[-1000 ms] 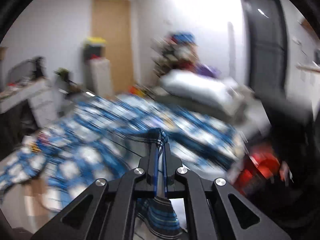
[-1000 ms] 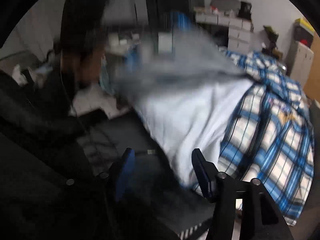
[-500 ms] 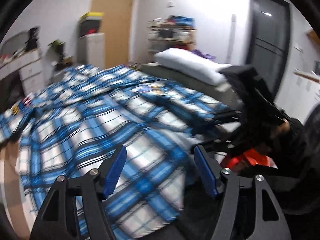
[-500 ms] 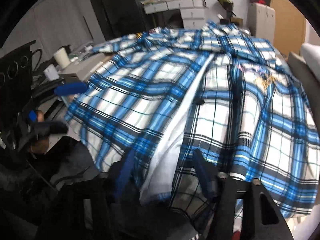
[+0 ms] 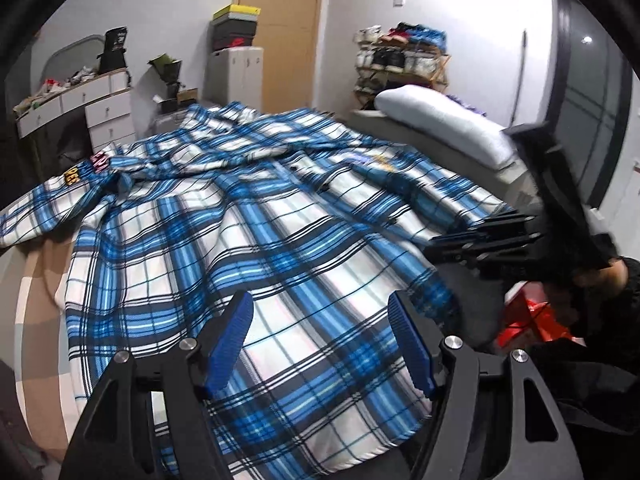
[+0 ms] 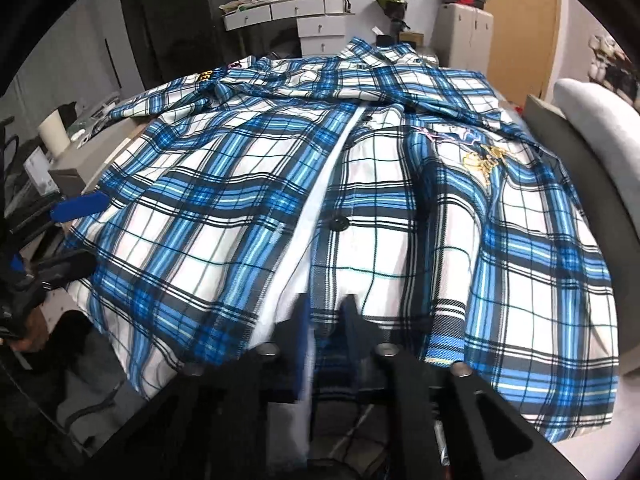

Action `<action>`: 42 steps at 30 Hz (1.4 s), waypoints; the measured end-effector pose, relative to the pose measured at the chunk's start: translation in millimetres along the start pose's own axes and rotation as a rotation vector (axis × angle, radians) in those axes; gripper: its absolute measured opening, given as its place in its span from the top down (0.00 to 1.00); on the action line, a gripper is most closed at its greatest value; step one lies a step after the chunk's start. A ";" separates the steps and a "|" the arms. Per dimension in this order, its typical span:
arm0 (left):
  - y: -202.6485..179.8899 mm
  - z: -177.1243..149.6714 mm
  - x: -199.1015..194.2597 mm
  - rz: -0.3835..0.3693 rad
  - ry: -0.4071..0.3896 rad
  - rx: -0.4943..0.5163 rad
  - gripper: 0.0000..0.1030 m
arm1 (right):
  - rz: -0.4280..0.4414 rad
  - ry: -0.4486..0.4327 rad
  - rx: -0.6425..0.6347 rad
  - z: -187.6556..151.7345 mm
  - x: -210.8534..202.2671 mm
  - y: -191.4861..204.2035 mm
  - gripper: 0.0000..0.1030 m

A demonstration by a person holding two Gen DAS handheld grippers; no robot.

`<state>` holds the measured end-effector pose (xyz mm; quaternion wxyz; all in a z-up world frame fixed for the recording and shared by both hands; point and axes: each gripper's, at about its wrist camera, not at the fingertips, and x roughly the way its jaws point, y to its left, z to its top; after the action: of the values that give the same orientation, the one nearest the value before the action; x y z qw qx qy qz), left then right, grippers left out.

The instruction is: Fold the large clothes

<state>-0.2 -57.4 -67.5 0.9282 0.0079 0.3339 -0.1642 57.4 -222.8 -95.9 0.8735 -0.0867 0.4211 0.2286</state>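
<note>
Right gripper (image 6: pixel 324 312) is closing on the shirt (image 6: pixel 360 184) hem at the button placket, fabric between its jaws, while my left gripper (image 5: pixel 320 340) hangs released over the hem on its side, gripping nothing. Shirt lies spread front-up across the table (image 5: pixel 36 280), and I fear the pinch catches one layer only, so a pull would drag the fronts apart and skew my fold
</note>
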 end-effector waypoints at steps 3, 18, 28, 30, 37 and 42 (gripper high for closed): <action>6.4 -1.0 3.0 0.011 0.010 -0.018 0.37 | 0.089 -0.002 0.109 1.7 -4.1 -16.6 0.94; 5.7 -4.9 4.9 0.013 0.027 0.006 0.37 | 0.381 0.048 0.457 -6.1 10.0 -74.0 0.88; 6.4 -5.6 6.6 0.013 0.033 -0.001 0.37 | 0.412 0.016 0.527 -11.3 10.4 -84.9 0.97; 6.3 -5.9 6.6 0.014 0.034 -0.001 0.37 | 0.417 -0.015 0.511 -10.1 5.1 -82.7 0.97; 4.9 -5.9 6.7 0.010 0.034 0.009 0.37 | 0.525 0.022 0.614 -15.0 9.3 -96.2 0.94; 4.9 -6.6 7.0 0.010 0.038 0.010 0.37 | 0.461 0.006 0.596 -15.7 10.1 -95.5 0.94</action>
<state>2.3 -54.1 -77.4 0.9224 0.0174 0.3504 -0.1612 97.1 -309.0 -117.5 0.7849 0.2675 0.4801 0.2863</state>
